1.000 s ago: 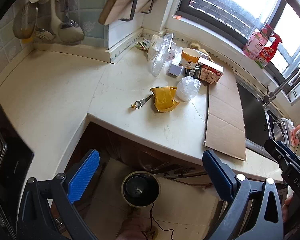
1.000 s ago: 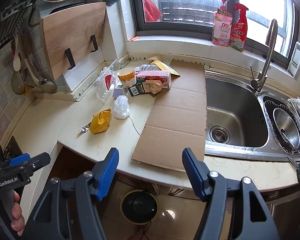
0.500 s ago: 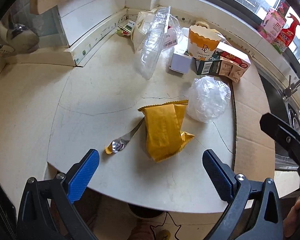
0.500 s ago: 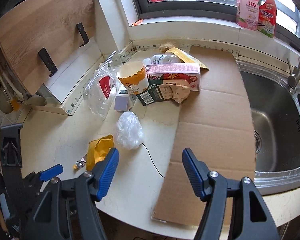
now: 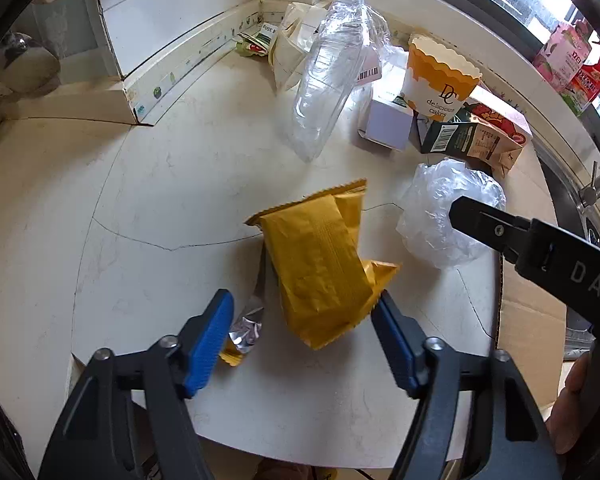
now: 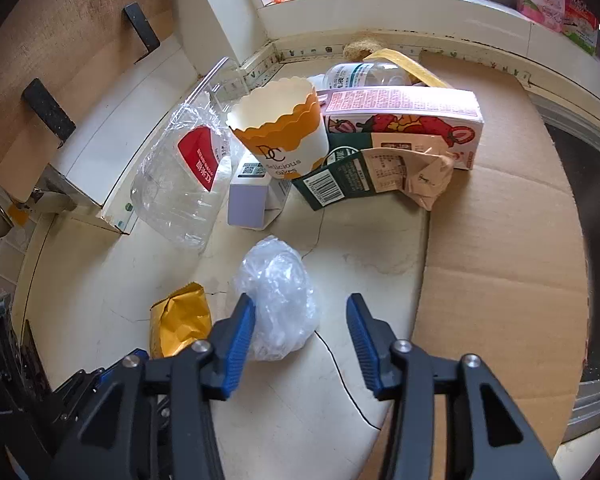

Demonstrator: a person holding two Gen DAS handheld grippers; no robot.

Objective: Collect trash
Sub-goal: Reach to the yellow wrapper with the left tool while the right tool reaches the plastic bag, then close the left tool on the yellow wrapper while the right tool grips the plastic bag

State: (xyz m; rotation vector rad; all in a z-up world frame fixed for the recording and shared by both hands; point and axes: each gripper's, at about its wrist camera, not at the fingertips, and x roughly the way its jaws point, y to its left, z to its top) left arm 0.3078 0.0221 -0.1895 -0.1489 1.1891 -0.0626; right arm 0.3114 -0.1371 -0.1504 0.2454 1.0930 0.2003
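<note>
Cardboard, a flat brown sheet (image 6: 496, 216), covers the counter from the 3 o'clock side of the right wrist view and runs up to the wall strip at 12 o'clock; its left edge stands just beside the right gripper's outer finger. Bare cream countertop (image 5: 148, 208) is the widest free room, spreading from 9 to 11 o'clock in the left wrist view, with the counter's curved front edge close under both tools at 6 o'clock.

A heap of trash sits at 12 to 1 o'clock, well apart from both tools: a clear plastic clamshell (image 5: 324, 88), a strawberry carton (image 6: 404, 120), a crushed green carton (image 6: 364, 180), an orange-and-white paper cup (image 6: 280, 136) and a small white box (image 6: 248, 200).

The yellow wrapper (image 5: 320, 264) lies just ahead of the left gripper (image 5: 302, 332). Its near end reaches in between the blue pads; the right pad looks to touch its corner, while the left pad stands off with a gap. The jaws have just been closing and now stand at a middling width, not clamped. A silver foil scrap (image 5: 246, 328) lies just beside the left pad, at 7 o'clock of the wrapper.

The crumpled clear plastic bag (image 6: 278, 300) sits toward the left finger of the right gripper (image 6: 302, 328), against or just beside that pad, with open space to the other pad. These jaws have also just been closing and are half wide, gripping nothing yet.
</note>
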